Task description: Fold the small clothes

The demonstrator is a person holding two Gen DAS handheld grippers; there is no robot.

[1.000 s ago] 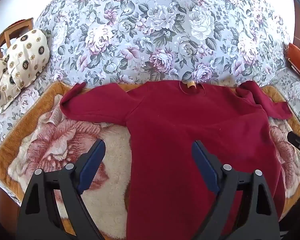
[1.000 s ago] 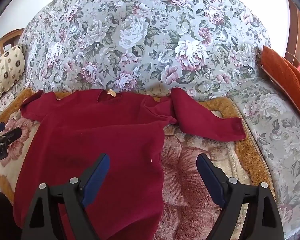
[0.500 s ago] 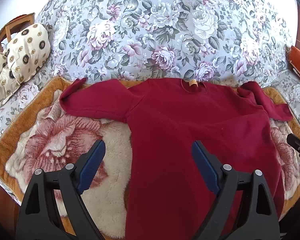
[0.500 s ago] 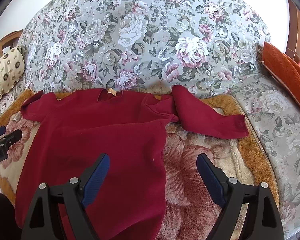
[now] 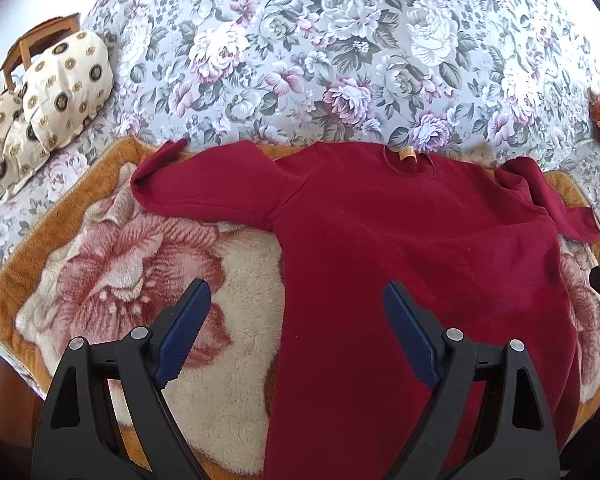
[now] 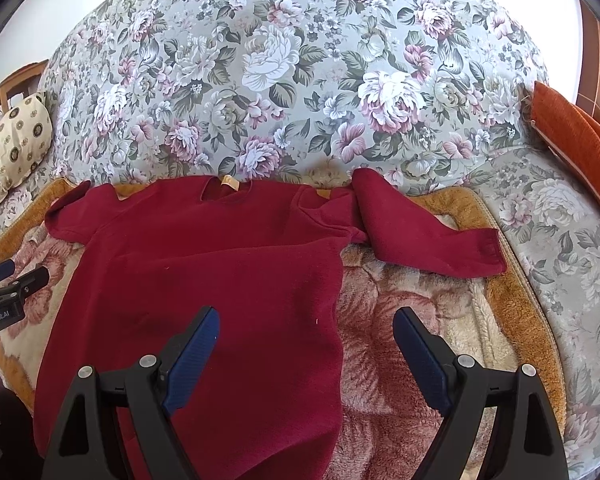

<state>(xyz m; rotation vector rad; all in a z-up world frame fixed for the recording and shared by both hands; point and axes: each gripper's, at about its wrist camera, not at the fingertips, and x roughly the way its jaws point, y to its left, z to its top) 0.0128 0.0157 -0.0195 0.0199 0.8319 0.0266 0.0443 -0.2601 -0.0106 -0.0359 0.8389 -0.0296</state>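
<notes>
A small dark red long-sleeved sweater (image 5: 400,248) lies flat on a plush rose-patterned blanket (image 5: 140,264), neck away from me, both sleeves spread out. It also shows in the right wrist view (image 6: 204,272). My left gripper (image 5: 296,312) is open and empty, hovering over the sweater's lower left side edge. My right gripper (image 6: 306,336) is open and empty, hovering over the sweater's lower right side edge. The right sleeve (image 6: 424,236) lies angled outward on the blanket. The left sleeve (image 5: 208,192) points left.
The blanket lies on a sofa seat with a grey floral backrest (image 5: 340,48). Cream patterned cushions (image 5: 60,88) sit at the left, with a wooden chair (image 5: 32,40) behind. An orange cushion (image 6: 580,140) sits at the right. The left gripper's tip shows in the right view (image 6: 16,280).
Both grippers have pulled back or risen slightly, so the sweater sits a little lower in each view. Both stay open and the sweater has not moved.
</notes>
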